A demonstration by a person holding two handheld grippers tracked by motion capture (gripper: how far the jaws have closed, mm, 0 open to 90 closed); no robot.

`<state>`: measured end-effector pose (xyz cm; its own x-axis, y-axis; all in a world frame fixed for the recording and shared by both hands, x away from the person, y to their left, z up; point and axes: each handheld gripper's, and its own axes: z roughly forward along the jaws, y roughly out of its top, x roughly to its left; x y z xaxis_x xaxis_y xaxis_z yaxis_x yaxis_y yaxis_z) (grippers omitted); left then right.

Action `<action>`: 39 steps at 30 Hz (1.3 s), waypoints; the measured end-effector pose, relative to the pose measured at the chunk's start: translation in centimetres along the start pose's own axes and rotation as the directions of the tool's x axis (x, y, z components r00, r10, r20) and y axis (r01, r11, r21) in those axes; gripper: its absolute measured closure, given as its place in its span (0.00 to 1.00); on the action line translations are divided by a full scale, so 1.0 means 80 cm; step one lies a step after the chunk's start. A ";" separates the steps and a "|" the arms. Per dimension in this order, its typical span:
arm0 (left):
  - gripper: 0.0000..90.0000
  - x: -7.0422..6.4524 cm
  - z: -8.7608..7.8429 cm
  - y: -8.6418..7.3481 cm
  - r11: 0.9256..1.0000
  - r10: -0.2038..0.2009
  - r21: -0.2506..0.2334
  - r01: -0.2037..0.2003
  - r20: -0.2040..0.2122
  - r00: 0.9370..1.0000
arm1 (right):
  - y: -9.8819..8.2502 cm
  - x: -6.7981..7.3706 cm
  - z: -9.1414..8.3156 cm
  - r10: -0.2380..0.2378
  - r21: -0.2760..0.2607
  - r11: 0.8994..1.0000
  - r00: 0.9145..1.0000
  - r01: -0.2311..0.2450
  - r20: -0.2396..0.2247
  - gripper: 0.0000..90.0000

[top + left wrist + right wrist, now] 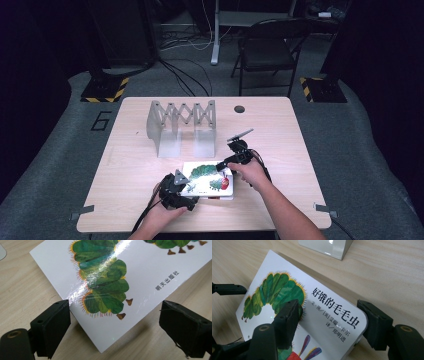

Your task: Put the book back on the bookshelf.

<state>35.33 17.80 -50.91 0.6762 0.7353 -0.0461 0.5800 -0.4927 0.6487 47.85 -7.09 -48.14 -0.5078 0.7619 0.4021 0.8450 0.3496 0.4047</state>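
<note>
The picture book [207, 178] lies flat on the pale wooden table [280, 135], just in front of the grey rack [182, 127]. The left gripper [186, 181] is released around its corner. The right gripper [223, 165] straddles its far corner without squeezing. Behind the table stands a dark chair [267, 50].

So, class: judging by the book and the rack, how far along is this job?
Done: nothing stored; the book lies flat, the rack holds nothing. In hand: the right claw straddles a book corner, the left claw stands open round another. Left: gripping, lifting, probably standing it in the rack.
</note>
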 end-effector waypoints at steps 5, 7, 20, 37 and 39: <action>0.17 0.010 -0.006 0.002 1.000 -0.023 -0.019 0.024 0.043 0.999 | 0.000 0.000 -0.001 -0.001 0.001 1.000 1.000 0.001 -0.002 0.40; 0.19 0.015 -0.008 0.003 0.998 -0.046 -0.028 0.048 0.066 0.997 | 0.000 0.000 -0.001 -0.004 0.001 1.000 1.000 0.004 0.000 0.40; 0.23 0.034 -0.003 0.003 0.983 -0.175 -0.035 0.180 0.119 0.977 | -0.001 0.003 -0.002 0.000 -0.005 1.000 1.000 0.000 0.003 0.40; 0.17 0.031 0.006 -0.002 0.986 -0.162 -0.032 0.166 0.104 0.981 | -0.010 0.013 -0.014 -0.031 -0.032 0.999 0.999 0.032 0.028 0.44; 0.17 0.031 0.006 -0.001 0.988 -0.150 -0.024 0.153 0.110 0.983 | -0.011 0.017 -0.017 -0.042 -0.030 0.999 0.998 0.043 0.038 0.44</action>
<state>37.17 19.49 -51.45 0.6275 0.7452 -0.2256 0.6655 -0.3630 0.6522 46.17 -7.14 -46.84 -0.5360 0.7669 0.3530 0.8169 0.3655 0.4462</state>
